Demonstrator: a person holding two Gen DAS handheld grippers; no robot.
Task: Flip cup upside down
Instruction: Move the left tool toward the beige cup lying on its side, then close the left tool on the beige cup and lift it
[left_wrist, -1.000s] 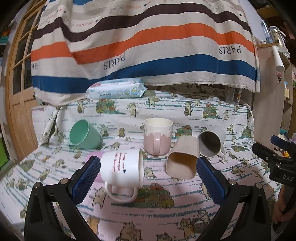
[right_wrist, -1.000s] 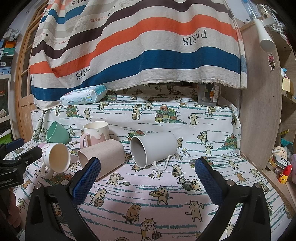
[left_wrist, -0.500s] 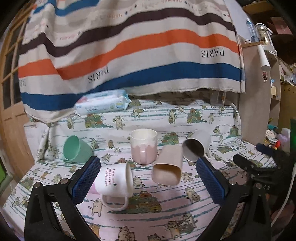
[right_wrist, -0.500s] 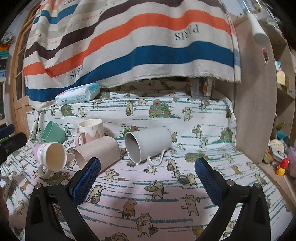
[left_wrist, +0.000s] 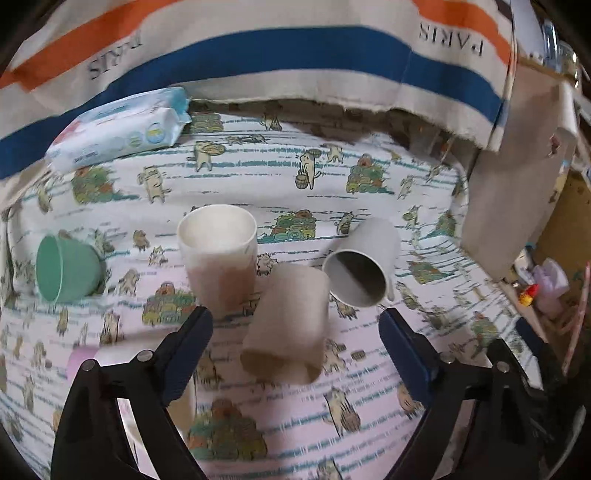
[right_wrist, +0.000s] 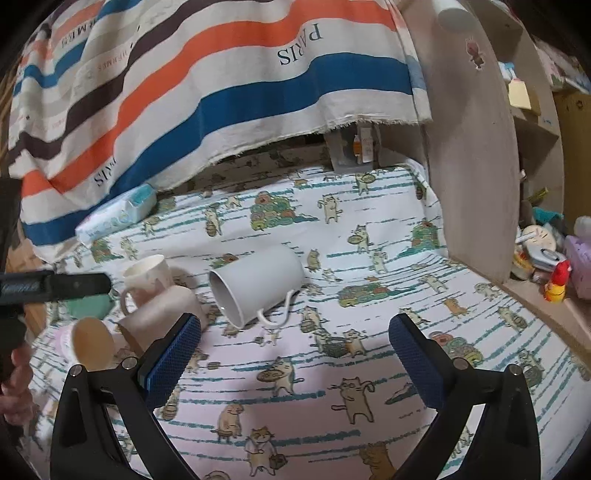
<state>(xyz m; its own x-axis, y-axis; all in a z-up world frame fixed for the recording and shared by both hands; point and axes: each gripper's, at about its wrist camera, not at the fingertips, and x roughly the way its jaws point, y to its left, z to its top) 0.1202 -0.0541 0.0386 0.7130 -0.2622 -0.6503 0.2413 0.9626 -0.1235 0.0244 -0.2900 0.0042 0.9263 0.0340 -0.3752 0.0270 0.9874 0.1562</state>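
Observation:
Several cups lie on the cat-print cloth. A beige cup (left_wrist: 286, 326) lies on its side between my left gripper's (left_wrist: 295, 347) open, empty jaws, mouth toward me. A pink-and-white mug (left_wrist: 219, 262) stands upright behind it. A grey mug (left_wrist: 364, 267) lies on its side at the right, a green cup (left_wrist: 66, 267) at the left. In the right wrist view my right gripper (right_wrist: 293, 350) is open and empty, just in front of the grey mug (right_wrist: 258, 284). The beige cup (right_wrist: 166, 314), the pink mug (right_wrist: 146, 278) and a white mug (right_wrist: 90, 343) on its side are at its left.
A wipes pack (left_wrist: 118, 129) lies at the back left under a hanging striped cloth (left_wrist: 258, 44). A wooden panel (right_wrist: 469, 147) stands along the right edge, with small items (right_wrist: 554, 284) beyond it. The left gripper's body (right_wrist: 51, 286) shows at the left of the right wrist view.
My left gripper has moved forward, rightward and tilted down, so the beige cup now lies between its jaws. My right gripper has moved closer to the grey mug. Both stay open.

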